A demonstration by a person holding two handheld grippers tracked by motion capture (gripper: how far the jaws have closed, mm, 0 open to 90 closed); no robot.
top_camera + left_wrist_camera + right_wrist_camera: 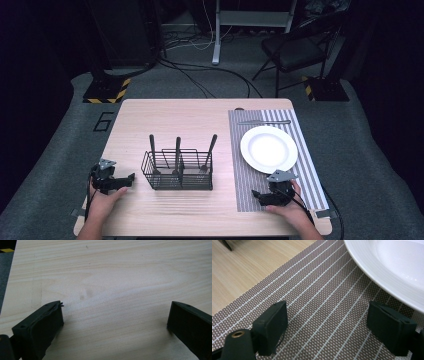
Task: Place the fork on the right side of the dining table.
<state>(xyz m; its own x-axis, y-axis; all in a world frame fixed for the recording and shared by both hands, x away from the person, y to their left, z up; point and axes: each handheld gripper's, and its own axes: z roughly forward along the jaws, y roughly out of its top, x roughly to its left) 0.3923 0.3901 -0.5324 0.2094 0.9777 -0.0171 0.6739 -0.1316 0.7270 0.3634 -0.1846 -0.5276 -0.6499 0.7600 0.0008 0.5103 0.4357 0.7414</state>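
Observation:
A black wire caddy (pixel 177 170) stands near the middle of the wooden table (pixel 200 117) with three dark-handled utensils (pixel 177 150) upright in it. A white plate (pixel 269 149) lies on a striped placemat (pixel 250 185) at the right, and its rim (pixel 387 277) fills the upper right of the right gripper view. My left gripper (pixel 125 181) rests at the front left, left of the caddy, open over bare wood (pixel 115 312). On the mat in front of the plate sits my right gripper (pixel 257 195), open with nothing between its jaws (pixel 327 322).
A piece of cutlery (pixel 264 122) lies across the mat's far end, behind the plate. Beyond the table stand a folding chair (pixel 295 52), a white desk leg (pixel 217 30) and floor cables (pixel 200 80). A hazard-striped base (pixel 107 90) sits at the far left.

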